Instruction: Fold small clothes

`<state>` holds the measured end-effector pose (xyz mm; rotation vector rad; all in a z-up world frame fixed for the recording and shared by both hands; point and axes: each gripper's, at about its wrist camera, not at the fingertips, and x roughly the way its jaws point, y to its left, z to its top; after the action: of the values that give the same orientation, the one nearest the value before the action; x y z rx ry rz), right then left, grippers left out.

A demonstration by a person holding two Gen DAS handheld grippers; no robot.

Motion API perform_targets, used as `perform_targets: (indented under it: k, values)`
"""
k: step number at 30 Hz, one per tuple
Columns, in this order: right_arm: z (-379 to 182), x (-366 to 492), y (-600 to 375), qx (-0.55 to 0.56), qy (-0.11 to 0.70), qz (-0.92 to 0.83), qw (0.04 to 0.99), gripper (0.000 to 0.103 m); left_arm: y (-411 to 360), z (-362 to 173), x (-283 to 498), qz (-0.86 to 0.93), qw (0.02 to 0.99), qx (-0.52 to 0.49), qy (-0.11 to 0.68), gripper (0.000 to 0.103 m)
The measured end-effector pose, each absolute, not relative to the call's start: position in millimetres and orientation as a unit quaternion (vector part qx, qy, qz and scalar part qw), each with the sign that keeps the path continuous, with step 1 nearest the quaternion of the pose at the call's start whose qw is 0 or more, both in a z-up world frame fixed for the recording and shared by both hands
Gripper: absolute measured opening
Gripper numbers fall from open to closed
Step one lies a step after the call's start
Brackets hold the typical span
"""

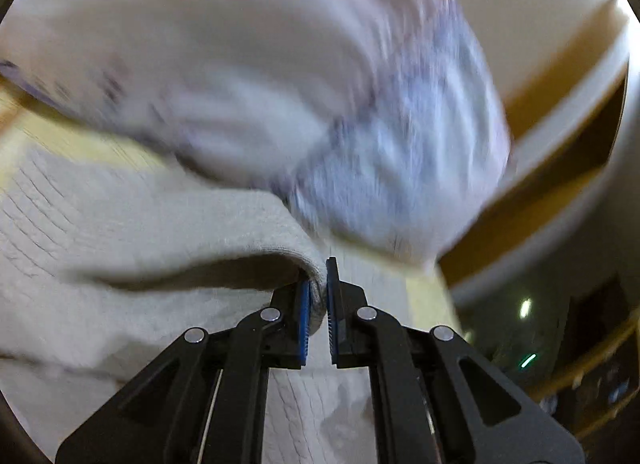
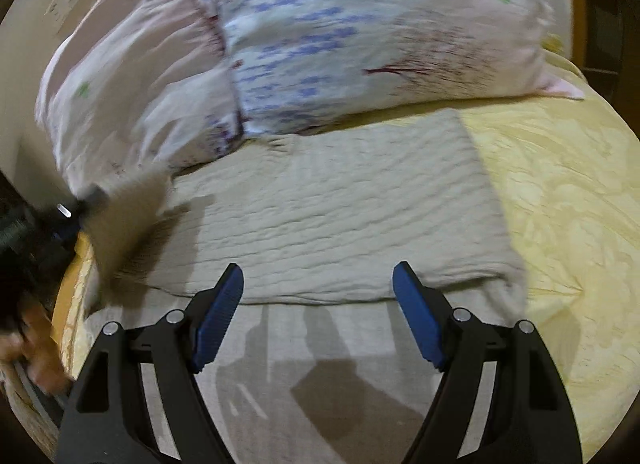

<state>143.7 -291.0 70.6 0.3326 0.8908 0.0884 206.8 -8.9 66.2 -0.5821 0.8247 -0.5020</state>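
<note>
A beige knit garment [image 2: 340, 203] lies partly folded on a yellow bedspread [image 2: 560, 191]. My left gripper [image 1: 318, 296] is shut on an edge of this garment [image 1: 160, 223] and lifts it off the bed. In the right wrist view the left gripper [image 2: 76, 215] shows at the far left with the lifted corner blurred. My right gripper [image 2: 318, 304] is open and empty, above the garment's near fold.
Two floral pillows [image 2: 320, 35] lie at the head of the bed, touching the garment's far edge. They also show blurred in the left wrist view [image 1: 360, 123]. A wooden bed frame [image 1: 560, 151] and a wall [image 2: 24, 63] border the bed.
</note>
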Motion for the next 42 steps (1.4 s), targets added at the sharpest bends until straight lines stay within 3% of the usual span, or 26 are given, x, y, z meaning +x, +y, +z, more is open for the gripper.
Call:
perform_targets:
  k: [5, 7, 9, 10, 18, 22, 26, 28, 30, 33, 42]
  values:
    - [74, 140, -308, 0.158, 0.426, 0.031, 0.890, 0.077, -41, 36, 208, -0.239, 0.832, -0.226, 0.447, 0.009]
    - [82, 141, -306, 0.145, 0.417, 0.038, 0.896, 0.077, -33, 37, 200, -0.251, 0.827, -0.230, 0.448, 0.018]
    - [94, 143, -296, 0.128, 0.407, 0.059, 0.903, 0.074, -17, 45, 187, -0.262, 0.825, -0.241, 0.438, 0.044]
    - [98, 142, -291, 0.120, 0.402, 0.072, 0.905, 0.071, -8, 51, 179, -0.266, 0.829, -0.246, 0.426, 0.045]
    - [118, 145, -159, -0.052, 0.350, 0.246, 0.902, 0.062, 107, 32, 155, -0.148, 0.850, -0.287, 0.416, 0.044]
    - [94, 156, -85, -0.159, 0.352, 0.272, 0.881, 0.057, 126, 13, 154, -0.111, 0.844, -0.286, 0.440, 0.041]
    - [70, 177, -52, -0.191, 0.379, 0.268, 0.865, 0.055, 127, 11, 154, -0.107, 0.847, -0.280, 0.438, 0.037]
    - [61, 189, -47, -0.190, 0.390, 0.258, 0.863, 0.053, 127, 11, 153, -0.107, 0.849, -0.278, 0.437, 0.037]
    - [55, 194, -47, -0.170, 0.402, 0.254, 0.863, 0.041, 126, 10, 153, -0.108, 0.851, -0.274, 0.436, 0.037]
    - [61, 199, -59, -0.127, 0.401, 0.261, 0.869, 0.006, 125, 10, 153, -0.111, 0.852, -0.272, 0.434, 0.037]
    - [111, 188, -178, 0.057, 0.316, 0.158, 0.934, 0.004, 127, 9, 152, -0.113, 0.851, -0.275, 0.432, 0.037]
